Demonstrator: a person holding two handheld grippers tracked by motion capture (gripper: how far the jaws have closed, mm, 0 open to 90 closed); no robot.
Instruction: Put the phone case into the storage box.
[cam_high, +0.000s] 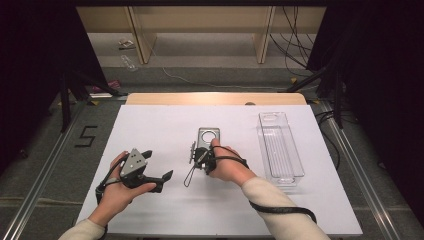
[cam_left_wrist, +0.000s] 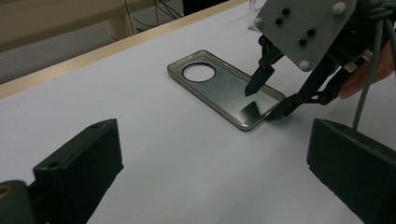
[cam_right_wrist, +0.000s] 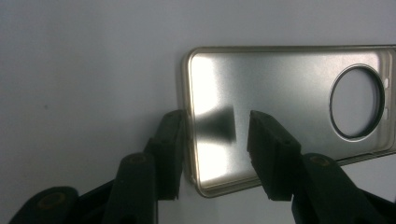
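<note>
On the white tabletop (cam_high: 150, 130), a phone case (cam_high: 207, 137) lies before wooden shelving (cam_high: 200, 25).

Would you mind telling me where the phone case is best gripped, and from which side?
Grip the phone case by its short bottom edge, opposite the round camera hole, probably coming from above. It lies flat, open side up, so the raised rim gives one jaw an outer face and the other an inner one, as the right gripper straddles it.
</note>
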